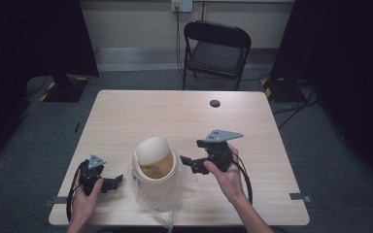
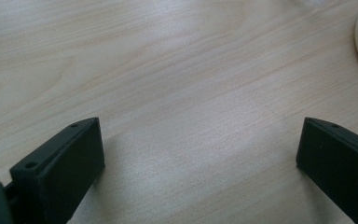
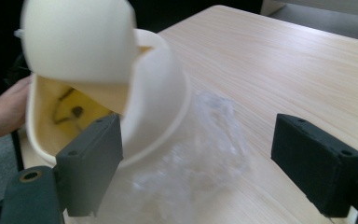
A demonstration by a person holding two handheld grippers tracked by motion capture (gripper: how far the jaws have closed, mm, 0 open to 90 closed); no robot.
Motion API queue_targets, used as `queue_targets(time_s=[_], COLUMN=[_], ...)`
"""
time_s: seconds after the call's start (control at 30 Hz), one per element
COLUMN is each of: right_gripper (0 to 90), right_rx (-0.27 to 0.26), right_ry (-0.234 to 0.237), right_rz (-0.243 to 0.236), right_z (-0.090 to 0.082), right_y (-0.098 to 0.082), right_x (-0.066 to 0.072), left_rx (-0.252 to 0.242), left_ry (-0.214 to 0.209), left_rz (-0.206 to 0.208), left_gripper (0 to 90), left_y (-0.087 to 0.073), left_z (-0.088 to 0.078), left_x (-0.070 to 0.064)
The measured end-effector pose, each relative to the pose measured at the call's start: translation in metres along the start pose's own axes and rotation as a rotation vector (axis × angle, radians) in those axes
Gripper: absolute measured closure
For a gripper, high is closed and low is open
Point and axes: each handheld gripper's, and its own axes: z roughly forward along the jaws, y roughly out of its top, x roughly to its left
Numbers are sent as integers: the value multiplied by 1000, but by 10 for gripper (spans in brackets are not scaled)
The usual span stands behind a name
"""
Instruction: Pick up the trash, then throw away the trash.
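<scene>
Cream bin (image 1: 154, 167) with swing lid standing in a clear plastic bag (image 1: 187, 182) near the counter's (image 1: 175, 116) front edge, something yellowish, perhaps rubbish, inside, right tool (image 1: 190, 163) spread beside its rim, left tool (image 1: 116, 180) spread over bare counter

Bin (image 3: 158, 93) contents blurred; plastic bag (image 3: 200, 158) indistinct.

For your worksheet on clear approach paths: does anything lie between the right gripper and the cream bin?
Only the clear plastic bag around the cream bin lies between; the right gripper, jaws open, points at it across bare table.

Cream swing-lid bin (image 1: 154, 167) — lid tilted open (clear liner (image 1: 175, 194) hanging out) — upright near table's front edge.
</scene>
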Motion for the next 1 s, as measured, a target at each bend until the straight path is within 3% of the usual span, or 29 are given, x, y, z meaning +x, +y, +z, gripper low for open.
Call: queue_targets(time_s=[0.13,0.3,0.33,0.37,0.5,0.73,0.8,1.0], right_gripper=[161,162,162,164,163,169,172,161], right_rx=[19,70,70,96,132,178,214,186], right_ry=[-39,-131,-131,-161,-200,-246,-278,-284], right_rz=[21,59,59,66,64,61,43,75], right_z=[-1,1,1,3,5,14,21,30], right_y=[-9,-26,-26,-29,-29,-36,-41,-50], right_x=[-14,-46,-46,-57,-73,-95,-101,-115], left_rx=[0,0,0,0,0,0,0,0], left_ry=[-1,1,1,0,2,1,1,0], left_rz=[-2,0,0,-3,0,0,-3,-3], left_gripper=[4,3,3,4,3,3,3,3], left_y=[0,0,0,0,0,0,0,0], left_z=[0,0,0,0,0,0,0,0], left_x=[0,0,0,0,0,0,0,0])
